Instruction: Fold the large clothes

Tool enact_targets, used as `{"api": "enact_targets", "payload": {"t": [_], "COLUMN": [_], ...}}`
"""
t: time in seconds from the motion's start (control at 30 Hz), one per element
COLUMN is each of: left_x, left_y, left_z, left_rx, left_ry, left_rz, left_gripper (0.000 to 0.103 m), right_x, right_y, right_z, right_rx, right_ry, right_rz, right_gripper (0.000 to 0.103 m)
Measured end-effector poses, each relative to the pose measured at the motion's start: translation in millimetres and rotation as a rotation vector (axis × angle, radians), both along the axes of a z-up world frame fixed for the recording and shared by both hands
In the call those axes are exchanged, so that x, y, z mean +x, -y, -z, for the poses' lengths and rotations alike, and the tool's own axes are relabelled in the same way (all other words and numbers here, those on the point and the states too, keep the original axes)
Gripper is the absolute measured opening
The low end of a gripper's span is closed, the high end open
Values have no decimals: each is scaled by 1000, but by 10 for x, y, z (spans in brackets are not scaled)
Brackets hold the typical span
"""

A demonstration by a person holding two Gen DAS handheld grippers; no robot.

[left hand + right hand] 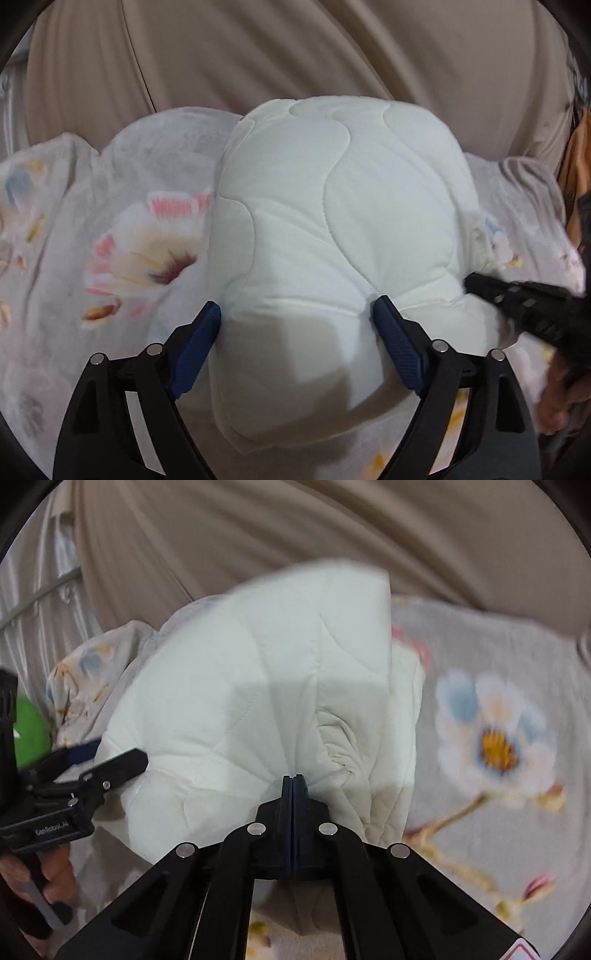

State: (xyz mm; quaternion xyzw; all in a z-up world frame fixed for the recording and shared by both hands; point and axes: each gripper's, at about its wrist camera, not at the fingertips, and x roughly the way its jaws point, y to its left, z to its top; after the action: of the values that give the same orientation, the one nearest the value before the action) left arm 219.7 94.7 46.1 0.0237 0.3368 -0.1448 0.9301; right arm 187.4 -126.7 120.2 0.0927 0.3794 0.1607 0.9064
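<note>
The quilted garment (332, 206) is plain white, stitched in wavy curved lines. The bedsheet (110, 206) beneath is pale grey, printed with large flowers in white, pink, blue and yellow. The curtain (258, 55) is beige. Each claw is black with dark blue pads (195, 343).

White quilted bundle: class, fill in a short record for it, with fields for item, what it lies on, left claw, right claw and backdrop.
item: white quilted bundle, folded into a puffy stack
lies on: grey floral sheet
left claw: left claw open, blue pads either side of the bundle's near end
right claw: right claw shut, tip at a puckered fold of the bundle
backdrop: beige curtain
</note>
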Motion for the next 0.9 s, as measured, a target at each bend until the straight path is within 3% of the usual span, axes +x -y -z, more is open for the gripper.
{"api": "enact_targets", "payload": {"t": [0.13, 0.3, 0.4, 0.47, 0.5, 0.6, 0.67, 0.77, 0.9], "left_x": [-195, -240, -301, -290, -287, -297, -336, -370, -103], "left_y": [42, 128, 133, 105, 95, 104, 120, 6, -91], "left_z": [-105, -48, -51, -53, -55, -47, -77, -396, -971], "left_rx": [24, 56, 74, 50, 42, 36, 53, -29, -80], "left_ry": [40, 47, 73, 58, 54, 41, 45, 84, 233], "left_rz": [-8, -5, -35, -43, -47, -28, -22, 0, -80], "left_gripper": [82, 83, 83, 83, 83, 86, 85, 83, 92], "right_x": [-400, -187, -370, -466, -446, -192, -206, -203, 171], "right_y": [-50, -186, -215, -277, -287, -335, -379, -385, -403], "right_z": [-339, 151, -181, -367, -351, 111, 145, -321, -957], "right_rx": [-61, -190, -134, -162, -187, -216, -252, -188, -155], "right_ry": [121, 19, 75, 140, 141, 31, 45, 108, 233], "right_rz": [17, 57, 50, 60, 69, 51, 53, 31, 123], "right_gripper": [0, 0, 0, 0, 0, 0, 0, 0, 0]}}
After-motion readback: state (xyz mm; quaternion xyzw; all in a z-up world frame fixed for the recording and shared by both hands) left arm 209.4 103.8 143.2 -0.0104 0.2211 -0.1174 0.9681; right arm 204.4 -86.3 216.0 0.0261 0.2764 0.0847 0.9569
